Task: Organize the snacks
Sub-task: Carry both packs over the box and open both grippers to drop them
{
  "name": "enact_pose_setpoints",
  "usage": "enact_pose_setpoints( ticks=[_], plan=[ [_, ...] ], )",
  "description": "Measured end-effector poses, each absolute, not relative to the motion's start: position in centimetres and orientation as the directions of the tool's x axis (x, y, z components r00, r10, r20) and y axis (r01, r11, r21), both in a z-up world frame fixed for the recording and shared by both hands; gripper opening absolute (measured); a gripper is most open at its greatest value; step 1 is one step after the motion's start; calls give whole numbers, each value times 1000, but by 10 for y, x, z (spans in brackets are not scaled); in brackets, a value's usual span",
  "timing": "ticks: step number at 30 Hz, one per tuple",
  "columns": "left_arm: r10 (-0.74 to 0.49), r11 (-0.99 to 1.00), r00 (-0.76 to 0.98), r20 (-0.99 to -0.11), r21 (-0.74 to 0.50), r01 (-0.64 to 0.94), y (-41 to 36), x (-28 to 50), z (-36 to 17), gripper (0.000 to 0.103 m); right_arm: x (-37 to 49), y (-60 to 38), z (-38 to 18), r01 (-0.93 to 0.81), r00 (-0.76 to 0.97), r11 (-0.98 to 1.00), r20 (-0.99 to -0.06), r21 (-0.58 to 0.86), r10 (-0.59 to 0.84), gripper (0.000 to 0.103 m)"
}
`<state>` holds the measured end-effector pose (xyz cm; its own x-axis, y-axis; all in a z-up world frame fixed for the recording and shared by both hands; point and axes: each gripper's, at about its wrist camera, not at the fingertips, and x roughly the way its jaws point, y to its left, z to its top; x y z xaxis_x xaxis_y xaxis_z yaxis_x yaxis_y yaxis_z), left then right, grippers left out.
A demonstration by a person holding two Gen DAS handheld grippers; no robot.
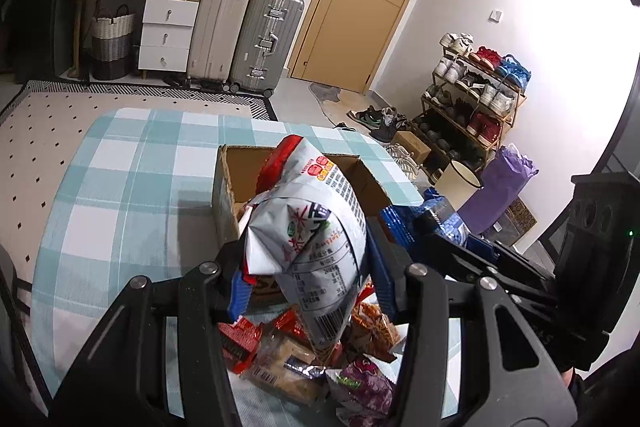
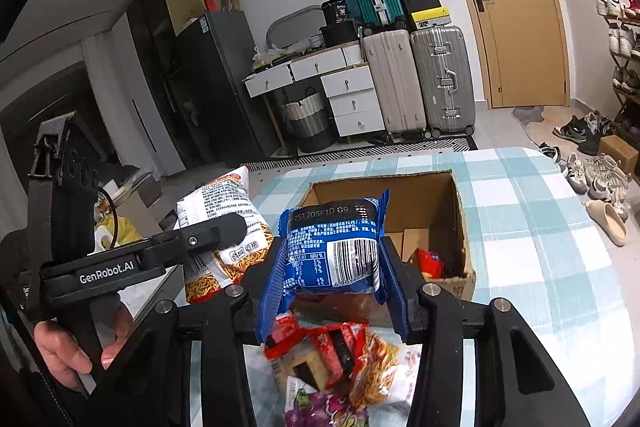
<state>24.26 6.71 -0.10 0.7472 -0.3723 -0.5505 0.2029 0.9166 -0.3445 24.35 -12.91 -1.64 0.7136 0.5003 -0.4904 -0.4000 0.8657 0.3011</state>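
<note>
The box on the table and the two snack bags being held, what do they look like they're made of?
The box looks like plain brown cardboard, matte, with rough cut edges. The white bag in the left gripper seems thin glossy plastic film, creased and printed. The blue bag in the right gripper looks similar, shiny film with a crimped zigzag edge.

The left gripper (image 1: pixel 308 275) is clamped on a white snack bag (image 1: pixel 312 227), held upright. The right gripper (image 2: pixel 332 271) is clamped on a blue snack packet (image 2: pixel 332 247). The person's left hand (image 2: pixel 68 351) grips the left gripper's handle, low at the near left.
</note>
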Motion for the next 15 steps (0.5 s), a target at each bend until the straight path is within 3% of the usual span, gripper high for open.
enact_pose_setpoints(
  ticks=[15],
  plan=[
    [-350,931,723,-596,-307,197,51,288,-5,47,284,-139,-15,-411,694,857,-503,311,516,45]
  ],
)
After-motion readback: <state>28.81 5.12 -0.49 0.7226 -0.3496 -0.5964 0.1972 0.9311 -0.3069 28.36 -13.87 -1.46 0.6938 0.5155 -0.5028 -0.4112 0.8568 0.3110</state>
